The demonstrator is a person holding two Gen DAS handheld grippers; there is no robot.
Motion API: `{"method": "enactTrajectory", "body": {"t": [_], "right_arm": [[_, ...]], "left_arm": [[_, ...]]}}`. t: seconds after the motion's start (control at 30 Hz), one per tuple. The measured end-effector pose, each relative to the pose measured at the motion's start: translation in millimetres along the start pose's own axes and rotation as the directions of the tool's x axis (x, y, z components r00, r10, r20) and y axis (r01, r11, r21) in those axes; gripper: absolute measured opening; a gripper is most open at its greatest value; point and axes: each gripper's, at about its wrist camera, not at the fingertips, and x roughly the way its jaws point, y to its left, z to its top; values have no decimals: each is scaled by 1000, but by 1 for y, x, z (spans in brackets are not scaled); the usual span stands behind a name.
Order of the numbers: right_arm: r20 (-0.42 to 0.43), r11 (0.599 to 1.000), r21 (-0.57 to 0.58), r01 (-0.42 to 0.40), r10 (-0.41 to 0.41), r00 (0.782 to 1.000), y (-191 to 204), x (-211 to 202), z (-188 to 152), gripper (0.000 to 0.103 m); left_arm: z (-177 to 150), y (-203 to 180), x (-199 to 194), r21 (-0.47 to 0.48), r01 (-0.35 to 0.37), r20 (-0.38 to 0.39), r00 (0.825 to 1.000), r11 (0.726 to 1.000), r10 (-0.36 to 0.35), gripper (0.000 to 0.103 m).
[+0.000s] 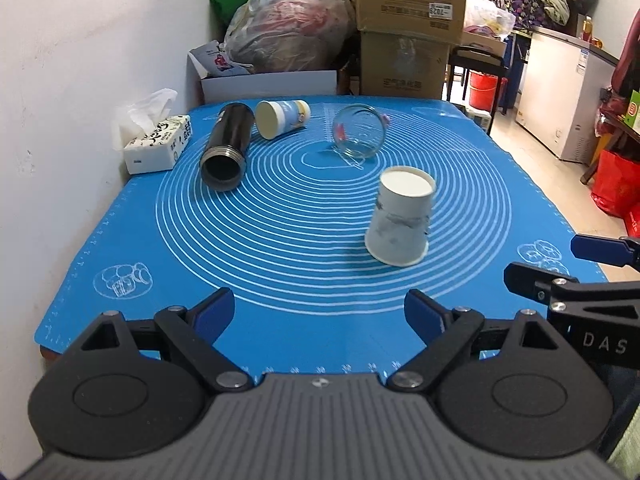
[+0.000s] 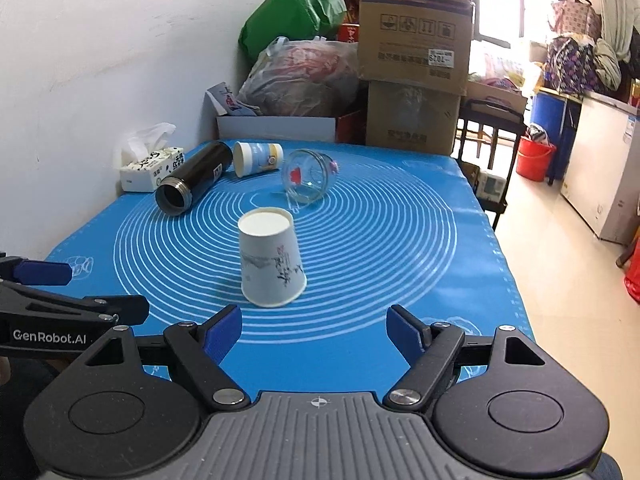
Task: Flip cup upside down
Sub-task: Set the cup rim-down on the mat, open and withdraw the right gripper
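A white paper cup point(image 1: 400, 220) with grey ink marks stands upside down on the blue mat point(image 1: 280, 240), base up, rim on the mat. In the right wrist view the cup point(image 2: 270, 258) is just ahead of my right gripper point(image 2: 314, 334), a little left of centre. My right gripper is open and empty. My left gripper point(image 1: 318, 314) is open and empty, near the mat's front edge, with the cup ahead to its right. Each gripper shows at the edge of the other's view.
A black flask point(image 1: 228, 148) lies on its side at the back left, next to a lying blue-white paper cup point(image 1: 282, 118) and a lying glass jar point(image 1: 360, 132). A tissue pack point(image 1: 158, 142) sits by the wall. Boxes and bags stand behind the table.
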Motion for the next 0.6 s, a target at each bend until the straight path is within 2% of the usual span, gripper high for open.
{"method": "enactTrajectory", "body": {"t": [0.6], "right_arm": [[-5,1000,29,-8,8,1000,-10,-20,-13,81]], "left_arm": [[-10,-14,-16,45,10,8,1000,999,-10,91]]}}
